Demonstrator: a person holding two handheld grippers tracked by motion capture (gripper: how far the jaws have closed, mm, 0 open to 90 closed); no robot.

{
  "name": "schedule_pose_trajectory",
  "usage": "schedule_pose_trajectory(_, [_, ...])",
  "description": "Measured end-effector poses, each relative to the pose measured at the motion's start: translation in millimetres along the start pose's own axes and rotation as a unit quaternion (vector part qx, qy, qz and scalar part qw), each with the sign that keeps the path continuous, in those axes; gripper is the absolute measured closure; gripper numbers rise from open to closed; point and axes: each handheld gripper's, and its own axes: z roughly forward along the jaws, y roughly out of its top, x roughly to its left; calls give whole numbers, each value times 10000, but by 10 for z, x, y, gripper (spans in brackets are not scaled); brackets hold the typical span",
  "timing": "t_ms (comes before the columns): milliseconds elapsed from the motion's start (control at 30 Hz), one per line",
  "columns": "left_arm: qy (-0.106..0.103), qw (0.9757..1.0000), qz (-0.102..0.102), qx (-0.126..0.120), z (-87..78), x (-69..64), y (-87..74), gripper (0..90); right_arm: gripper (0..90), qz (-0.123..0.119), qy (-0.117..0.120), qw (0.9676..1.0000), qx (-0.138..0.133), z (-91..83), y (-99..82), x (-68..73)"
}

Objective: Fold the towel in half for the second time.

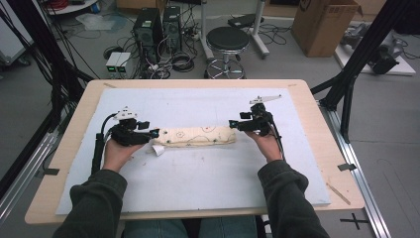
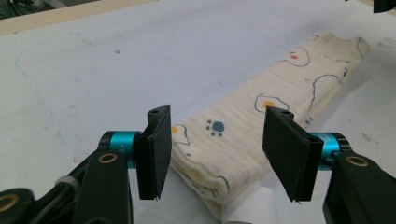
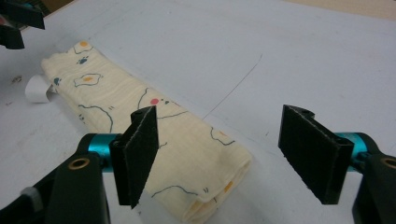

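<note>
Cloth: one folded cream cloth with egg and paw prints lies mid-tabletop, on the white mat.
Your left tongs: at the cloth's left end, jaws apart, pads clear of the fabric that lies between them.
Your right tongs: at the cloth's right end, jaws spread; the cloth's corner sits low between them, untouched.
Tag: one white tag by the cloth's left end, partly tucked under it.
Hidden: the cloth's inner layers; how many folds, you cannot tell.

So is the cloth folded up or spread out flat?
Folded. The cloth lies as a long narrow bundle on the mat, and stacked layers show at its end in the right gripper view.
</note>
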Motion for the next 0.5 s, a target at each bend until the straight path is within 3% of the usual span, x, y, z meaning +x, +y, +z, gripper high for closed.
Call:
schedule_pose_trajectory(200, [-24, 10000, 35, -49, -40, -44, 11, 388, 225, 67, 15, 10000, -13, -38, 2, 14])
schedule_pose_trajectory(500, [-18, 9999, 73, -73, -99, -65, 18, 355, 208, -21, 2, 10000, -47, -95, 3, 52])
